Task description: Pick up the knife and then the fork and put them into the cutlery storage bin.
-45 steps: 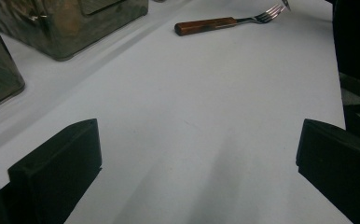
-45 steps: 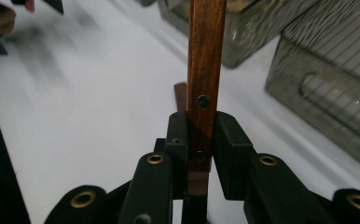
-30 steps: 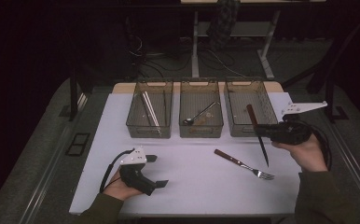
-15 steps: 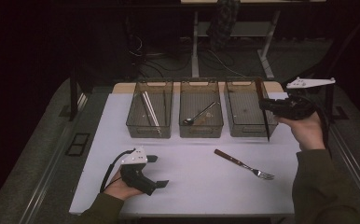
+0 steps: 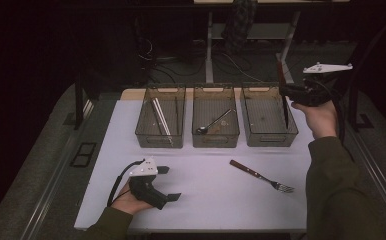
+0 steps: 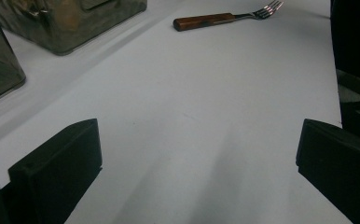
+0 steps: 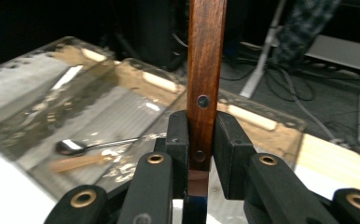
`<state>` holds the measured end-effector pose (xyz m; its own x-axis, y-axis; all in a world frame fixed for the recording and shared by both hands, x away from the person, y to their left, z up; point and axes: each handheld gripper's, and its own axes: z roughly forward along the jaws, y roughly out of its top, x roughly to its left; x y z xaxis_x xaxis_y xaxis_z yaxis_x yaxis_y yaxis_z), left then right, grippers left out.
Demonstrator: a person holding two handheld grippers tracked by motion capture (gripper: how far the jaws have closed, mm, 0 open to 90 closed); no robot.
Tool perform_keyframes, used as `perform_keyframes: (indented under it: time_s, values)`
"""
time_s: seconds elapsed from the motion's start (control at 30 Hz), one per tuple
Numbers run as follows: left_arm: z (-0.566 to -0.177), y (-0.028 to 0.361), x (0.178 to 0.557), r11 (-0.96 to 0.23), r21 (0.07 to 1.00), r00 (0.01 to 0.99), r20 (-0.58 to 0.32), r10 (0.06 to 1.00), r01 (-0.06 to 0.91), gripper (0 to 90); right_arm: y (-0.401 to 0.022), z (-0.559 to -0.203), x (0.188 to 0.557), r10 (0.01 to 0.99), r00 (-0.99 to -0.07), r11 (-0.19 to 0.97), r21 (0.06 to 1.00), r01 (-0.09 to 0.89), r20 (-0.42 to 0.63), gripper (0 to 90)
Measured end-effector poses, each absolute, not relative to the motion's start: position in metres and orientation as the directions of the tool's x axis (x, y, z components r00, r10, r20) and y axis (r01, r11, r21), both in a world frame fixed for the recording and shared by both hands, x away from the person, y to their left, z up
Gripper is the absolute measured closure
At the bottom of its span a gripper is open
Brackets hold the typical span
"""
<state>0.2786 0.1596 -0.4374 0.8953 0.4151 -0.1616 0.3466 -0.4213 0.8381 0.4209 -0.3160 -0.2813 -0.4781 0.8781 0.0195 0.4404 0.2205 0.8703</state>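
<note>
Two grippers: reported left to right.
Left gripper point(image 5: 167, 183): rested on the table point(image 5: 211, 200) at 7 o'clock, jaws wide, nothing between them.
Fork point(image 5: 262, 176): lay at 5 o'clock.
Right gripper point(image 5: 284, 90): clamped the knife point(image 7: 205, 70), blade down over the right-hand bin point(image 5: 268, 139) at 2 o'clock.

Count: 3 clear bins, side by side – left bin point(image 5: 161, 122), middle bin point(image 5: 215, 122), right bin point(image 5: 267, 121).
Cutlery: 1 fork point(image 5: 261, 176) on the table point(image 5: 206, 200), 1 spoon point(image 5: 213, 123) in the middle bin, 1 wood-handled knife point(image 5: 283, 95) held over the right bin. Left bin has metal sticks point(image 5: 161, 119), looks like 2, can't confirm.
Grippers: 2 – left gripper point(image 5: 168, 184), right gripper point(image 5: 287, 90).
</note>
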Motion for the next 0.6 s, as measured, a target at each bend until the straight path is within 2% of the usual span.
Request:
perform_keyframes:
  time_s: [0.13,0.6]
  values:
    - [-0.437,0.159,0.278,-0.422,0.838,0.896,-0.161,0.413,0.345,0.0,-0.319,-0.293,0.432,0.887,-0.461,0.213,0.873,0.439,0.015,76.6]
    - [-0.438,0.159,0.278,-0.42,0.838,0.896,-0.166,0.411,0.349,0.0,-0.328,-0.347,0.447,0.914,-0.405,0.214,0.816,0.537,0.027,76.6]
